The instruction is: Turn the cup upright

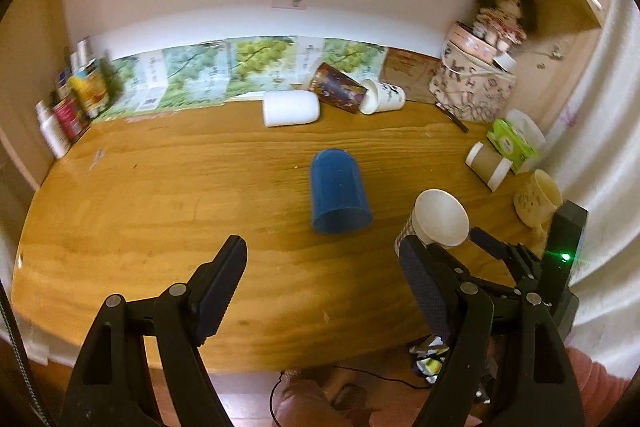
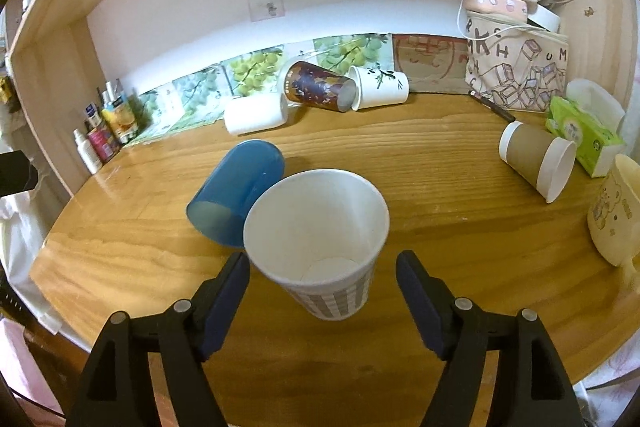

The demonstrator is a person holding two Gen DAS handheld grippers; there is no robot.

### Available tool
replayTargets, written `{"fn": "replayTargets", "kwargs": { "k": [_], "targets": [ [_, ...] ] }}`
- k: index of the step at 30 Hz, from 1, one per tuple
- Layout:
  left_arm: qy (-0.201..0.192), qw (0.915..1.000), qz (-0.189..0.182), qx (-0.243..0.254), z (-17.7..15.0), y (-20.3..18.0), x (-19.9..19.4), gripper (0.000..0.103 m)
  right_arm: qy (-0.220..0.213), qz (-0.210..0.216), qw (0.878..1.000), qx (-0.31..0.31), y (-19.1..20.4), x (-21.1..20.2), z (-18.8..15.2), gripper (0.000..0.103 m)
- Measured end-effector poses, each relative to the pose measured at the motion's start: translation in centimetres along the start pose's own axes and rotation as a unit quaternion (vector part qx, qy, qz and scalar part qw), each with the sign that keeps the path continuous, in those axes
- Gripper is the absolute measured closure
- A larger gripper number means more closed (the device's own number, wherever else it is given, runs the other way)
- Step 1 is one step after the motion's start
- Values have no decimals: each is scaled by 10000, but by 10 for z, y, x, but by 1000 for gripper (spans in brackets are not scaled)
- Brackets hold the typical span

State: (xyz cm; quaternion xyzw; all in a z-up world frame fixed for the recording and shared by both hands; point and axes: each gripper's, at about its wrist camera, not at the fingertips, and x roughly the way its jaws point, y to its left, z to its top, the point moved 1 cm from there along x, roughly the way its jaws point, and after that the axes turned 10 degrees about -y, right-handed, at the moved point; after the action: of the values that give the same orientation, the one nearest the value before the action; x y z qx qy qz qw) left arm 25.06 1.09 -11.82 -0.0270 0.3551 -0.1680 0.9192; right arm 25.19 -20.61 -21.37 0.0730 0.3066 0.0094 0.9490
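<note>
A white paper cup with a checked base (image 2: 320, 247) stands upright on the wooden table (image 2: 440, 227), between the spread fingers of my right gripper (image 2: 322, 279), which is open and does not grip it. The same cup (image 1: 438, 219) shows in the left wrist view at right. A blue plastic cup (image 1: 338, 193) lies on its side mid-table, also in the right wrist view (image 2: 236, 187). My left gripper (image 1: 324, 259) is open and empty, near the table's front edge, short of the blue cup.
Several cups lie on their sides: a white one (image 1: 290, 108), a dark patterned one (image 1: 338, 89), a white printed one (image 1: 382, 97) at the back, a brown-sleeved one (image 2: 536, 163) at right. A cream mug (image 2: 616, 211), green tissue box (image 2: 580, 135), fabric bag (image 2: 516, 71), bottles (image 2: 104, 131).
</note>
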Motion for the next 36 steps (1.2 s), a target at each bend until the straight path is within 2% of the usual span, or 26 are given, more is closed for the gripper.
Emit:
{"fn": "replayTargets", "kwargs": {
  "k": [7,13,19,25,33,36],
  "targets": [
    [37,9982,514,-316,-15,-22,-33,21,77,16,9995,-294,-4,-46,7,21],
    [134,9960,658,-596,-26,-44,-56,21,340,23,9975,-613,0,-90,9,20],
    [-154,9945,956,-402,-30,-68,-84,19,384,187,9970,-642,2,-136,17,18],
    [-530,9915,1178,-180,-31,-82,-106,14,429,150,9964,-716,7,-169,28,18],
    [-977,9856,1345,-306,-34,-83,-130,12,547,224,9976,-353,12,-204,28,18],
    [-1136,9846,1294,-317,-36,-85,-139,12,389,219,9985,-301,16,-219,27,18]
  ]
}}
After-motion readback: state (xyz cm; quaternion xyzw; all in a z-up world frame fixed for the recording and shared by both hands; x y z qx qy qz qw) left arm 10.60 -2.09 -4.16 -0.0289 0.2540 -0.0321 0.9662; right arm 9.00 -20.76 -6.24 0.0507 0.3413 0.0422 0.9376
